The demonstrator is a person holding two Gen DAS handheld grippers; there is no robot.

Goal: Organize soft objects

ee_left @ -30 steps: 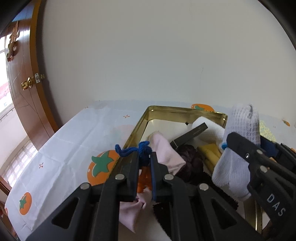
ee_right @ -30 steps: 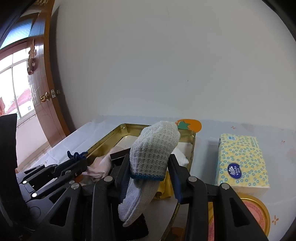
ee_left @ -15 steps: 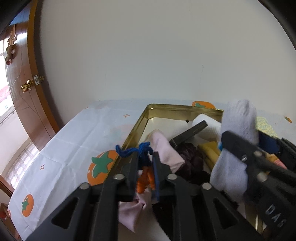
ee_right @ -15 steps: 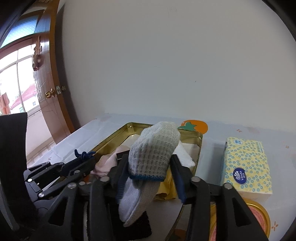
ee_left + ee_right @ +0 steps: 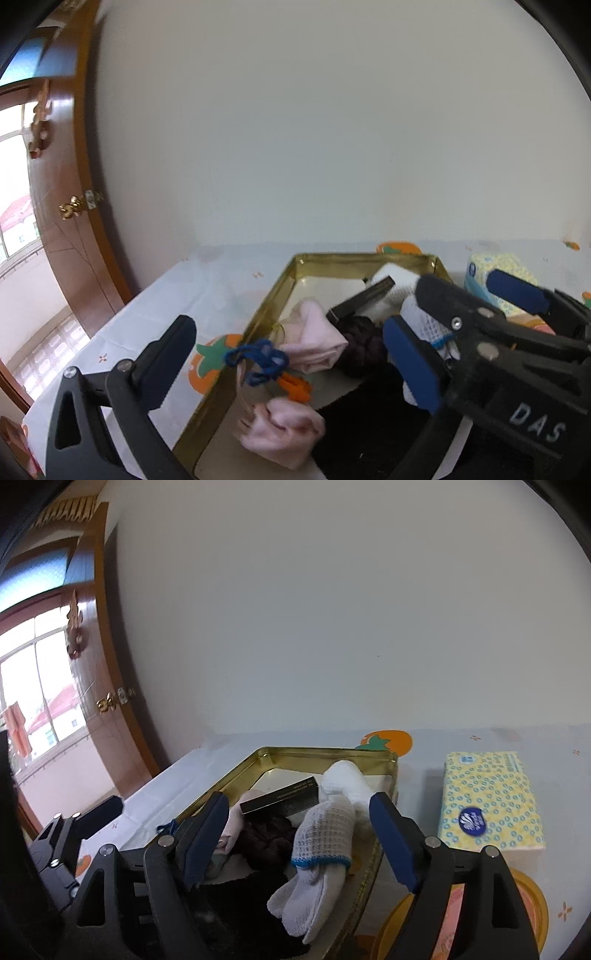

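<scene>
A: What's changed vs a sec ago?

B: Both grippers letting go. Left gripper point(image 5: 284, 354) was pinched on the blue cord point(image 5: 258, 360) of the pink pouch point(image 5: 284, 432); now jaws opening wide, nothing pressed btwn them. Pouch is slumped inside the gold tin point(image 5: 295, 264) at its near-left wall, cord draped over the rim.

A: Right side?

B: Right gripper point(image 5: 299, 834) had the knit glove point(image 5: 317, 856) clamped. Jaws opening now, pads off it. Glove lies btwn them, resting on the tin's right rim, fingers hanging toward cam.

A: Meaning for the task?

B: My read: two soft items just deposited in the tin. Glove sits half on the edge, might need a nudge inward.

A: Else in the tin?

B: Dark scrunchie point(image 5: 266, 834), white roll point(image 5: 343, 779), black box point(image 5: 280, 799), black cloth near front.

A: Surface, room?

B: White tablecloth point(image 5: 207, 291) w/ orange fruit prints. Tissue pack point(image 5: 489, 799) just right of tin. Plain pale wall behind; wooden door point(image 5: 96, 686) and window at left.
</scene>
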